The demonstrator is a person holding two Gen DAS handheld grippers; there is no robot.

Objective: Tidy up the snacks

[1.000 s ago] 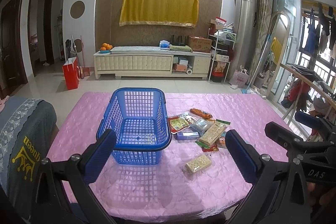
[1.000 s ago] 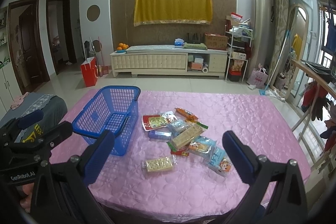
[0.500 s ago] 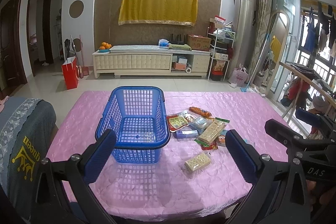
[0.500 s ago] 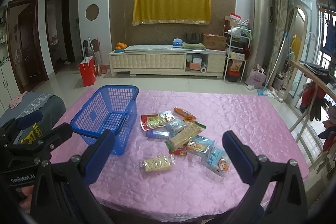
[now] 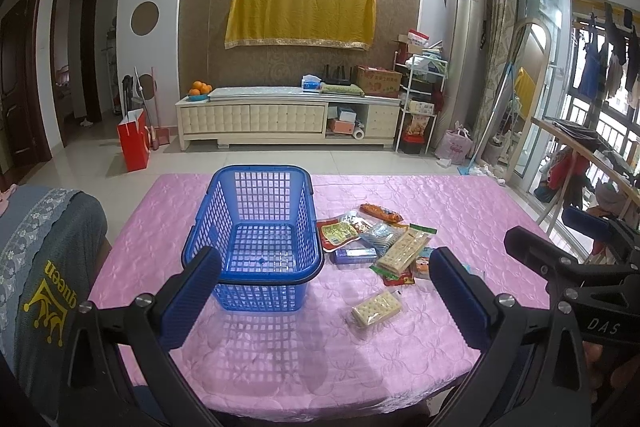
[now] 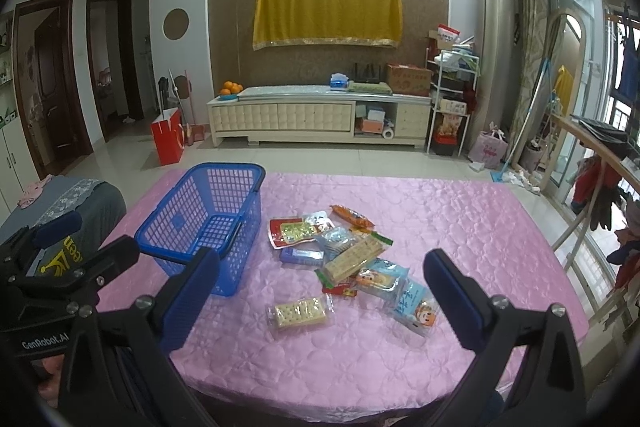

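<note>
Both grippers have drifted only slightly over the last second: the table sits a touch lower and nearer in each view, and nothing on it has been shifted. My reading is that the sorting has not begun and the hands are lining up for a first pick.

Going left to right, a grey chair back (image 5: 44, 267) stands at the table's left edge. Next comes the blue basket (image 5: 256, 227) on the pink tablecloth (image 5: 460, 199); its mesh floor shows through and it holds nothing. The left gripper (image 5: 324, 299) hangs low in front of the basket with its jaws spread wide and nothing between them.

Just right of the basket lies the snack pile (image 6: 340, 251), overlapping packets including a red tray pack (image 6: 290, 231), a long cracker sleeve (image 6: 354, 257) and an orange packet (image 6: 352, 215) at the far side. A lone cracker packet (image 6: 300, 311) lies apart, nearest the table's front edge, and a light blue cartoon packet (image 6: 414, 307) sits at the pile's right end. The right gripper (image 6: 320, 299) hovers before that lone packet, jaws wide apart and empty, so it looks the likeliest first pick
</note>
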